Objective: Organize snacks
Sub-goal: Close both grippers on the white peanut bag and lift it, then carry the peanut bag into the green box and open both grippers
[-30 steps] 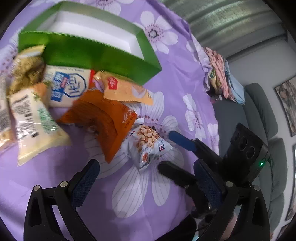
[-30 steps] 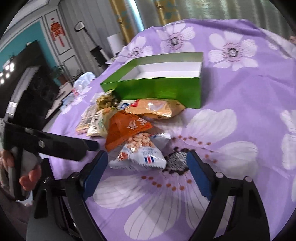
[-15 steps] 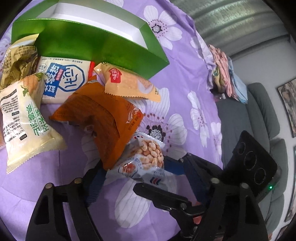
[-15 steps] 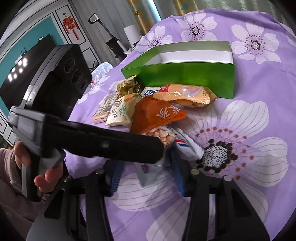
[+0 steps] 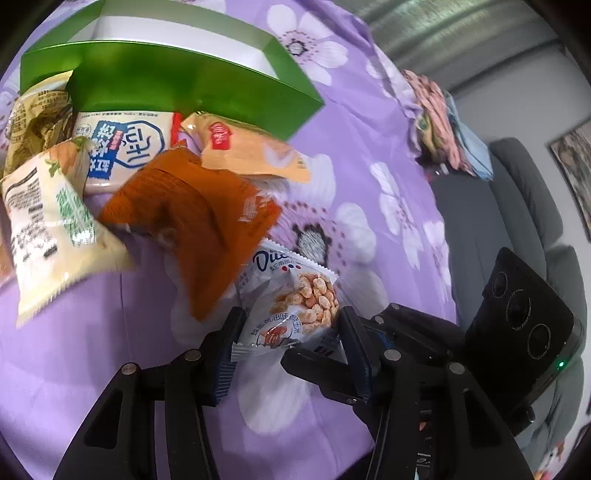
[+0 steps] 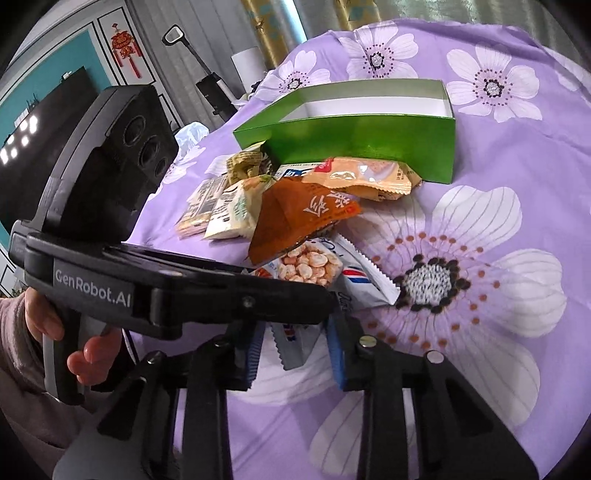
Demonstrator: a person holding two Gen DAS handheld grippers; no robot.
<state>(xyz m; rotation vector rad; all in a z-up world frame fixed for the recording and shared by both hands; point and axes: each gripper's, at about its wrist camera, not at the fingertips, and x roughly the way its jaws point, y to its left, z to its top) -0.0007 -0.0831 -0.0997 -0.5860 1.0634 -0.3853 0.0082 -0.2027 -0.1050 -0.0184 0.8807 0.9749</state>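
A second ago both grippers stood wide; now the left gripper (image 5: 290,341) and right gripper (image 6: 295,345) are closing on the "Due" peanut packet (image 5: 295,306), beside the orange packet (image 5: 192,221) on the purple flowered surface (image 5: 110,350). The left gripper's body reads "GenRobot.AI".

Grey sofa (image 5: 517,206) sitting right of the bed, framed picture (image 5: 576,166) hanging above; teal wall (image 6: 55,77), gold curtains (image 6: 295,22) showing opposite.

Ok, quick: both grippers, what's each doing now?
Left gripper: fingers closing around the white peanut snack packet.
Right gripper: fingers closing around the same packet's other end.
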